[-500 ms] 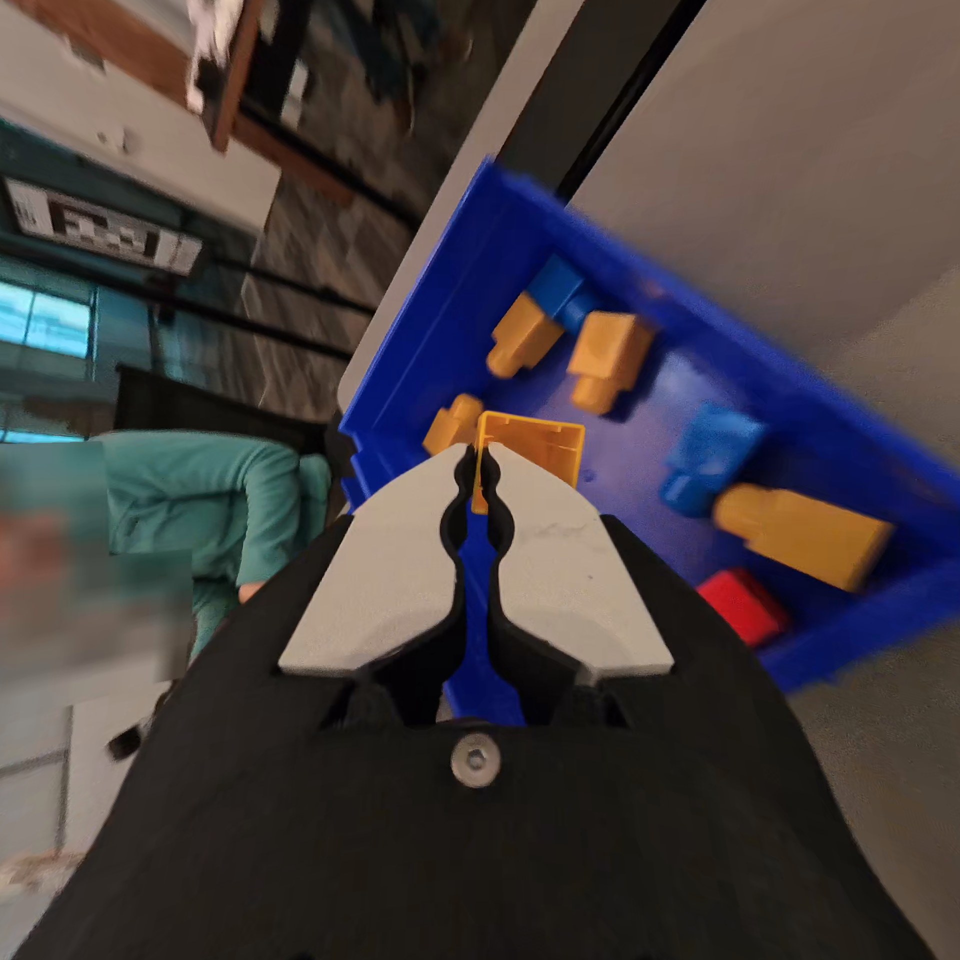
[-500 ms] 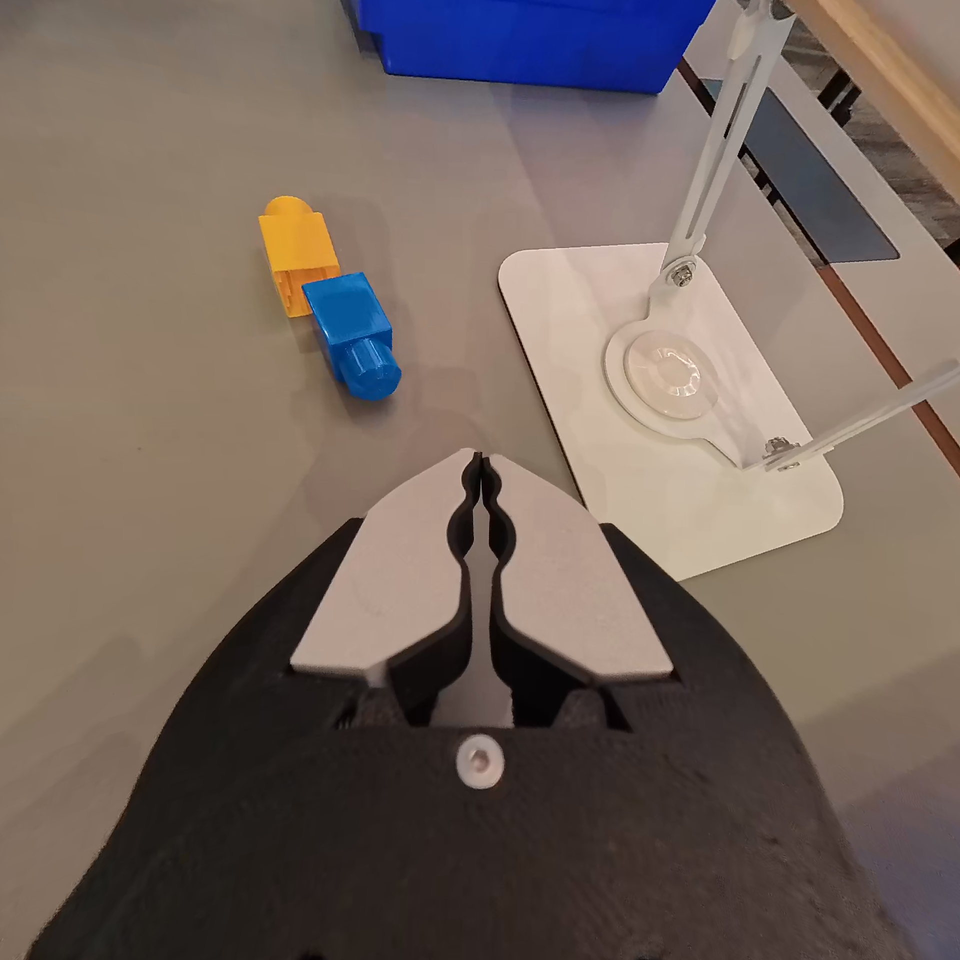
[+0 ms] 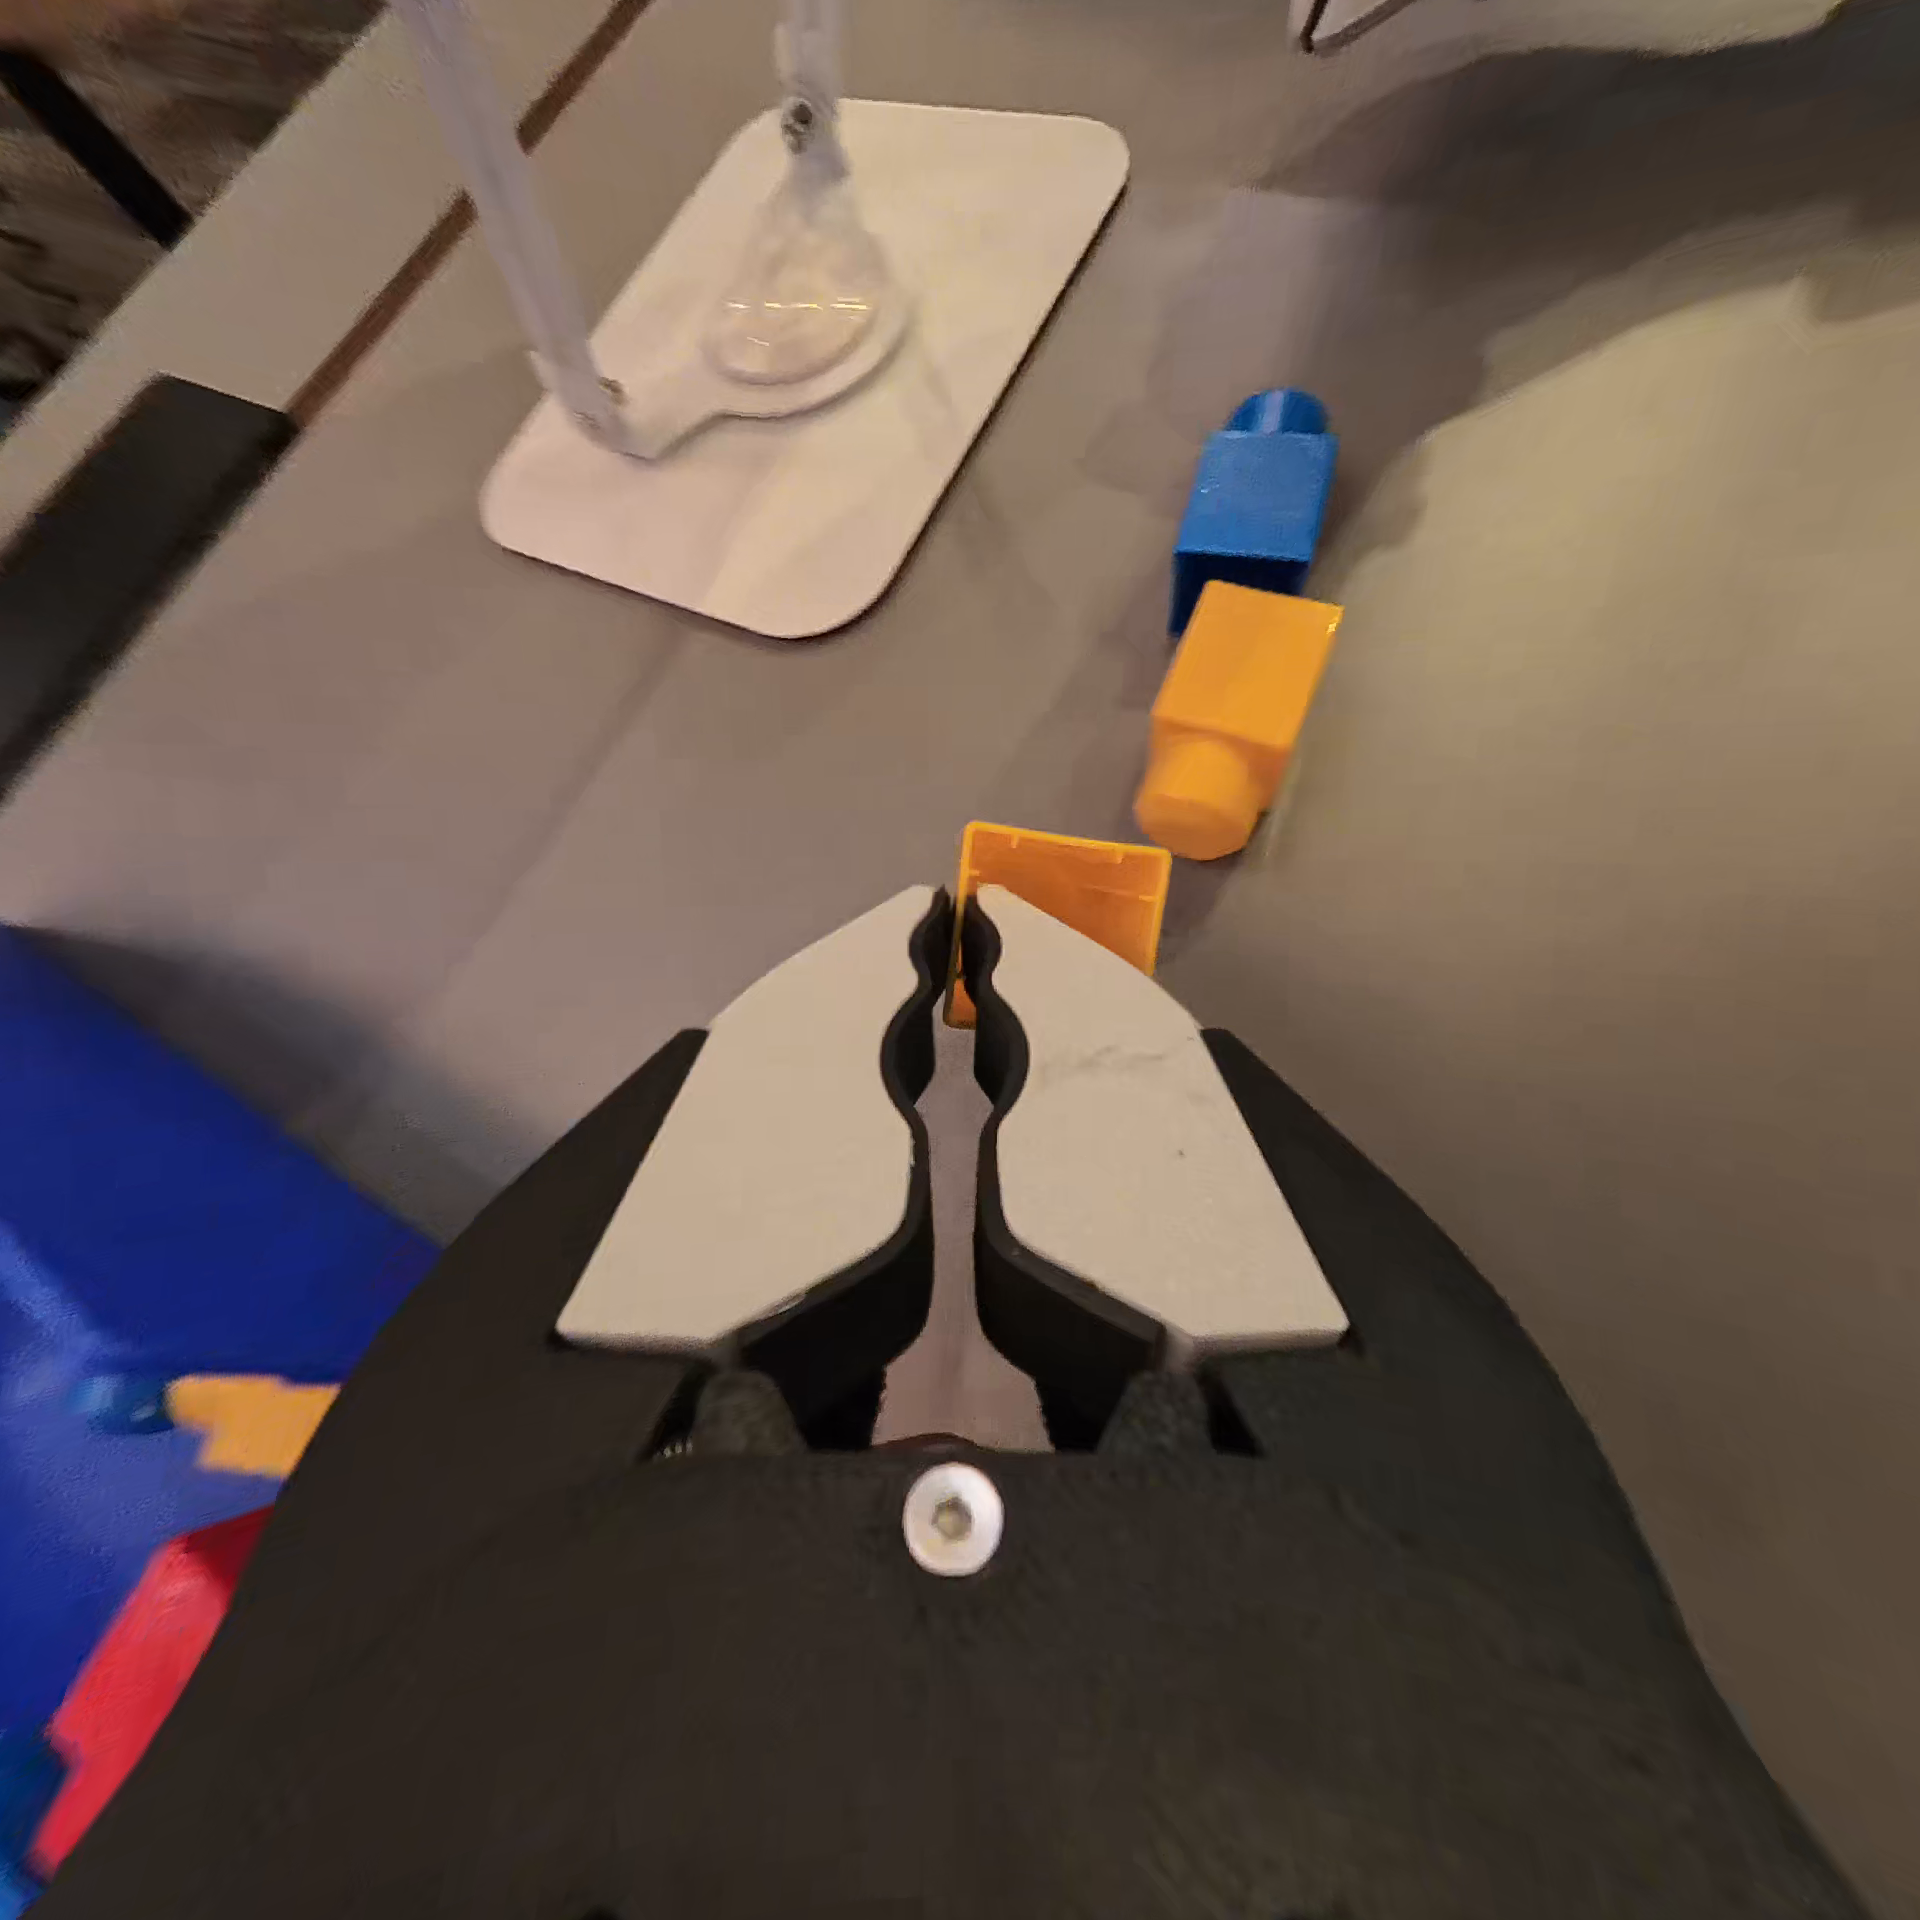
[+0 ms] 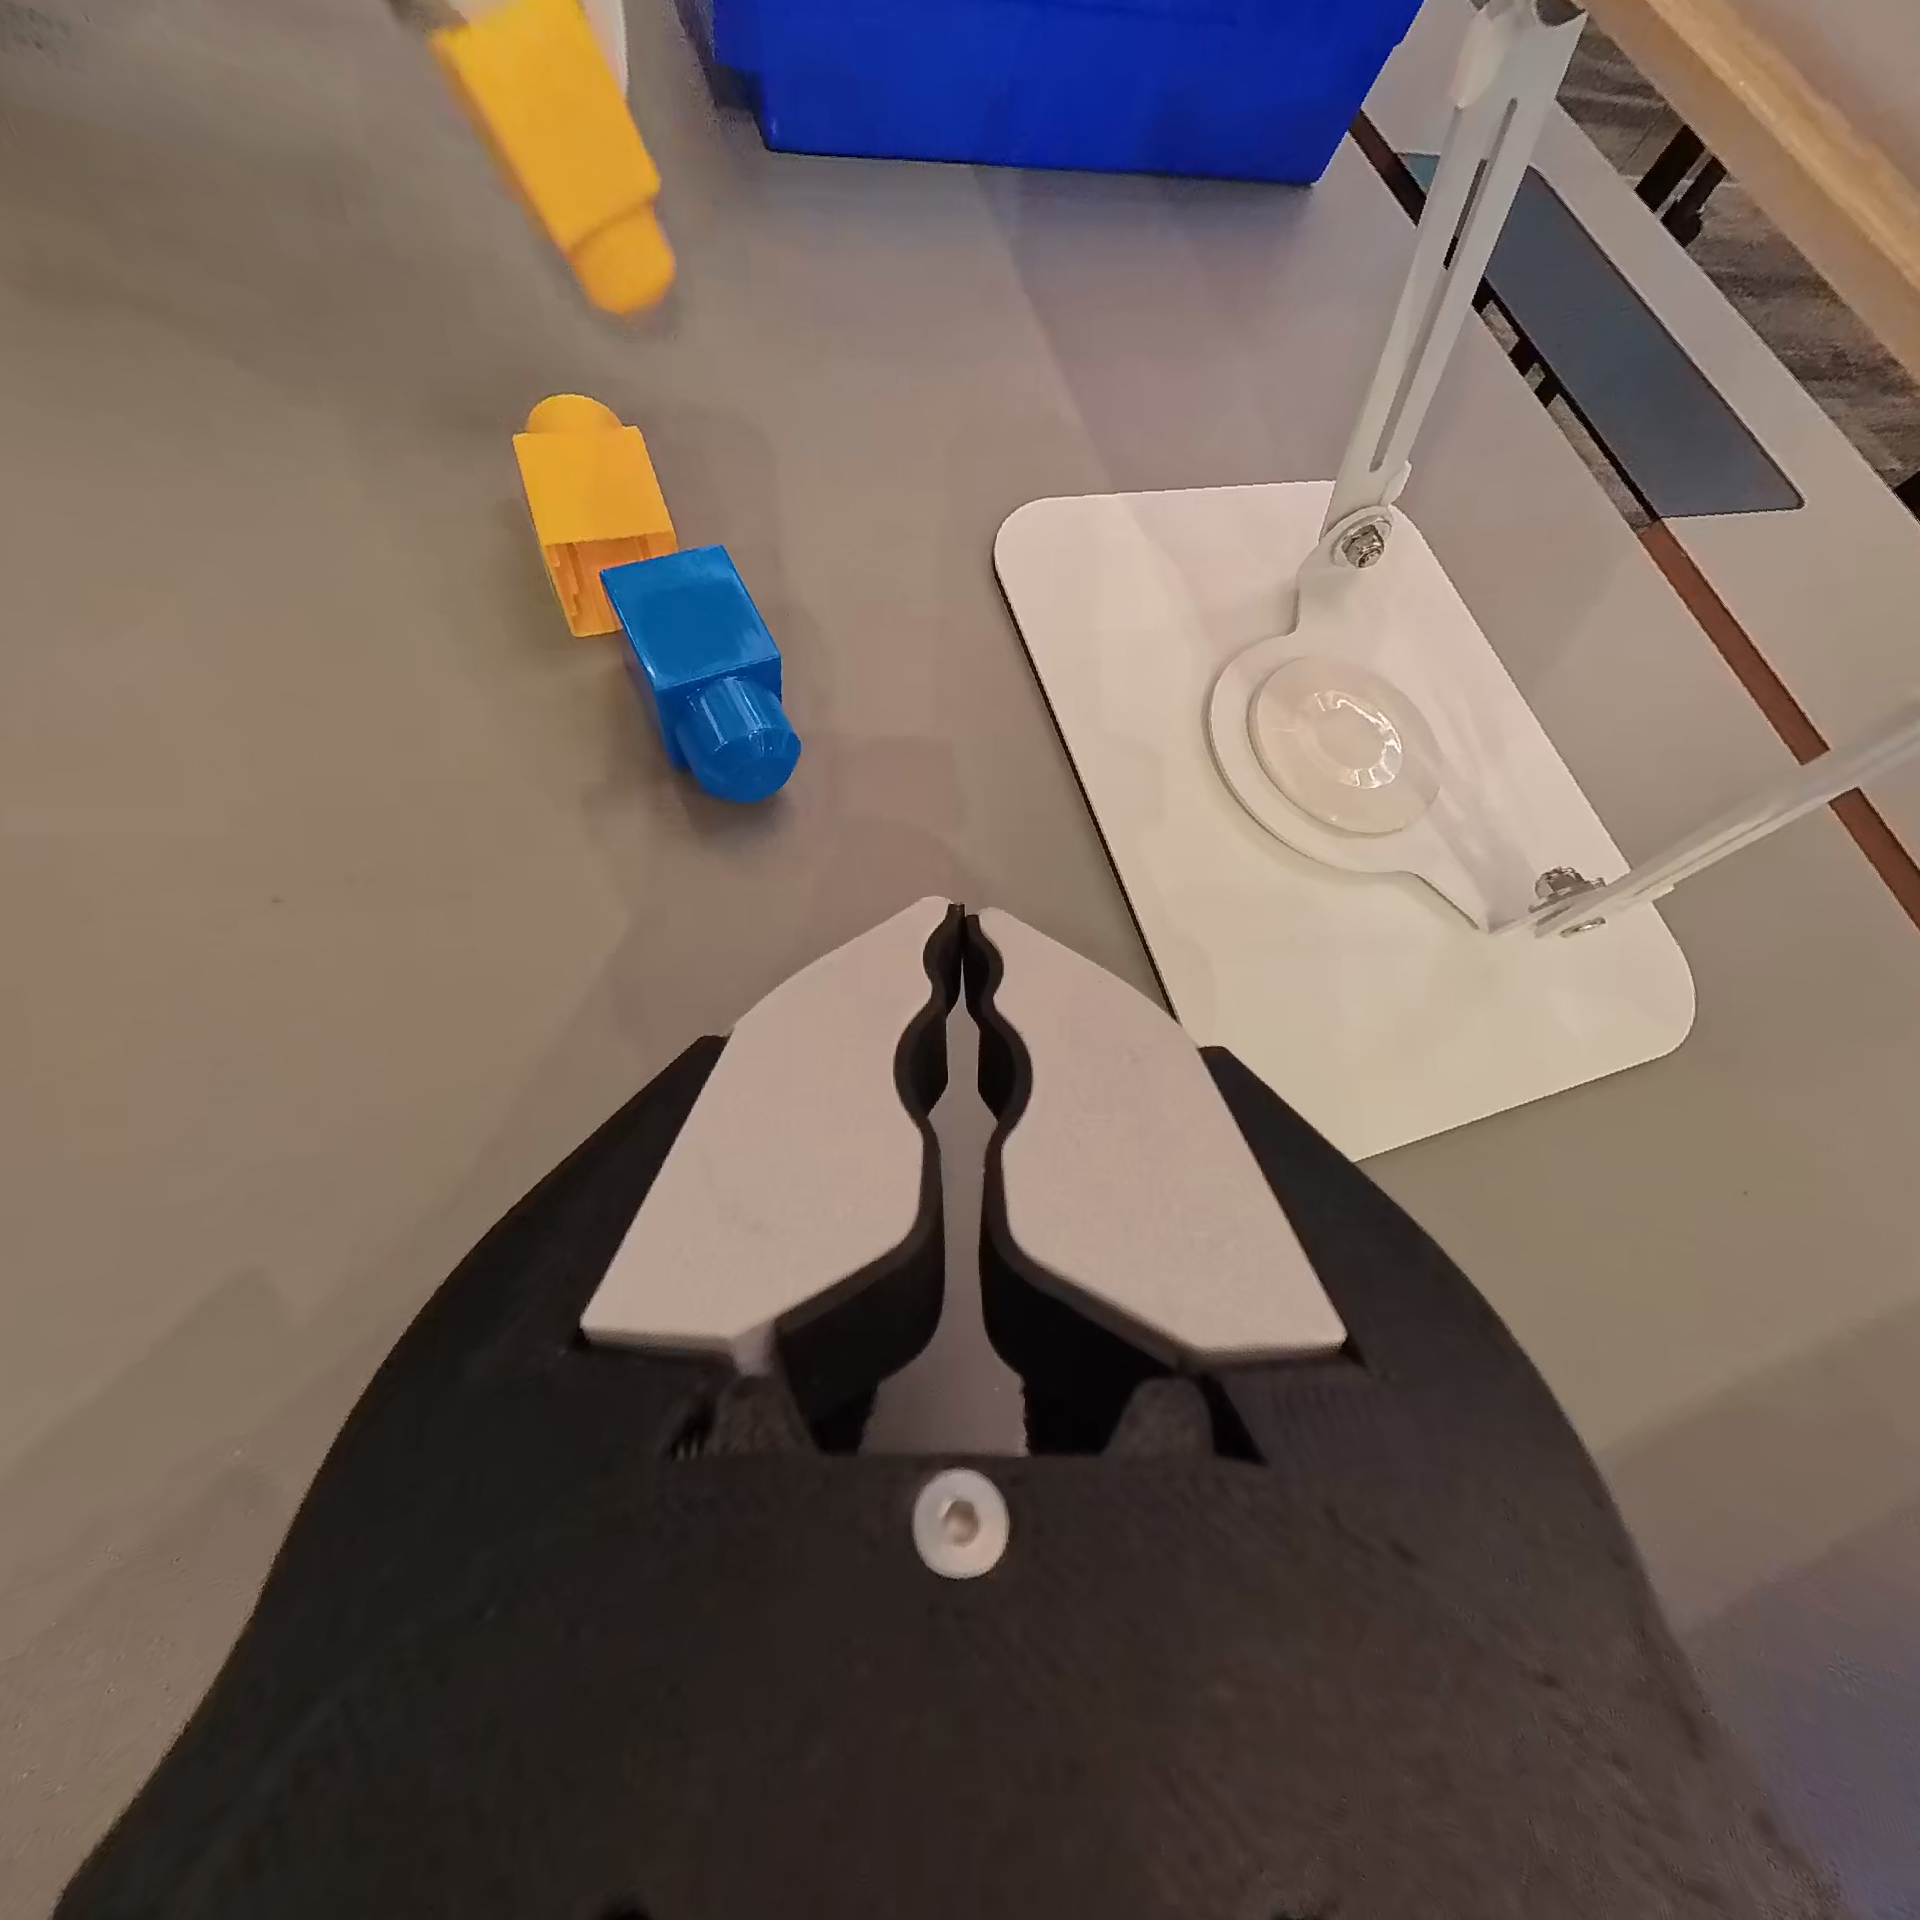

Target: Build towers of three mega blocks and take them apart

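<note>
Held block: 1 orange mega block (image 3: 1081, 894), pinched by a single thin wall between the pads of the left gripper (image 3: 961, 904), hollow end toward the camera, carried above the grey table (image 3: 520, 790).
Resting blocks: 1 orange block (image 4: 592, 509) and 1 blue block (image 4: 696, 644) lie on their sides, touching end to end; no tower of 3 stands yet.
Right gripper (image 4: 958, 920): closed with nothing between its pads, hovering near the white stand base (image 4: 1299, 935).
Supply: blue bin (image 4: 1039, 83), at the table's far side.
Risk: the 1-wall pinch seems shallow; the block may pivot or slip when pressed onto a stud.
Left wrist view only: the grip on the wall; more blocks inside the bin (image 3: 125, 1247).
Right wrist view only: the carried block's stud (image 4: 623, 260) pointing down and forward.
</note>
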Demonstrator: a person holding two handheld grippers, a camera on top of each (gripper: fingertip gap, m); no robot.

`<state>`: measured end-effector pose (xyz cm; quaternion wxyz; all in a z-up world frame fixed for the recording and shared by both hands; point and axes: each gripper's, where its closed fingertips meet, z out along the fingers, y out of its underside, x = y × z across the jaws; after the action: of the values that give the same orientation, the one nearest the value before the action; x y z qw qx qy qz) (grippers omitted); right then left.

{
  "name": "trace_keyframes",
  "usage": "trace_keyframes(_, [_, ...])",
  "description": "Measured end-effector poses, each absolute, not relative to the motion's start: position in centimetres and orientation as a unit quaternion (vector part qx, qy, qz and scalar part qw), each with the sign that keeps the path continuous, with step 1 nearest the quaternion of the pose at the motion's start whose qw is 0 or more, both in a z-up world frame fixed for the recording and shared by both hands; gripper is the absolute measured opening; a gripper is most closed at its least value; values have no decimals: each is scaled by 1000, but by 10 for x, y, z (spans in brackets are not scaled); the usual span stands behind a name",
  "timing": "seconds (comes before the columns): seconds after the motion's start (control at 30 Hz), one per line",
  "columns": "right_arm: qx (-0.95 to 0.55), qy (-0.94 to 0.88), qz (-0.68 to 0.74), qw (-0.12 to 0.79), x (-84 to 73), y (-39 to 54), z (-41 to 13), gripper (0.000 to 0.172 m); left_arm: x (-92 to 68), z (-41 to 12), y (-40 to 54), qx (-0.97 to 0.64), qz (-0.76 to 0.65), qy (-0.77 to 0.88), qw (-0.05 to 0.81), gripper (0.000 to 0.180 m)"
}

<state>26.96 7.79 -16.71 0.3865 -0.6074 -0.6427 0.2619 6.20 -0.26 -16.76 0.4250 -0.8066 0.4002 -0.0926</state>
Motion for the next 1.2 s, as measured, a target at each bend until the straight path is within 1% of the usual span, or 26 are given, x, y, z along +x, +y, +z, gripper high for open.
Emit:
trace_keyframes(0.07, [-607,-643,261,387,270,78,-167,0,67,-186,-5,-815,-89,406,403,1])
trace_keyframes(0.1, [-606,-643,262,388,270,78,-166,0,67,-189,-4,-815,-84,405,406,1])
trace_keyframes(0.3, [-605,-644,261,390,270,77,-164,0,67,-195,-11,-822,-139,385,397,1])
trace_keyframes(0.4, [-604,-644,261,390,270,77,-164,0,61,-202,-16,-828,-123,395,379,1])
trace_keyframes(0.47, [-604,-644,261,390,270,77,-164,0,60,-205,-19,-833,-138,389,368,3])
trace_keyframes(0.5, [-605,-644,261,390,270,77,-164,0,59,-206,-20,-836,-145,383,364,6])
trace_keyframes(0.77, [-605,-643,261,391,270,77,-164,0,48,-207,-31,-852,-163,377,326,48])
trace_keyframes(0.87, [-605,-643,260,391,271,77,-163,0,48,-209,-32,-852,-167,376,325,54])
trace_keyframes(1.0, [-605,-643,260,392,271,77,-163,0,48,-208,-33,-853,-168,374,323,51])
trace_keyframes(1.07, [-605,-643,259,392,271,78,-163,0,49,-205,-30,-851,-179,365,333,41])
trace_keyframes(1.13, [-604,-643,260,393,271,77,-163,0,52,-195,-26,-840,-196,353,363,29])
trace_keyframes(1.2, [-605,-643,259,393,271,78,-163,0,53,-189,-23,-834,-204,346,378,27])
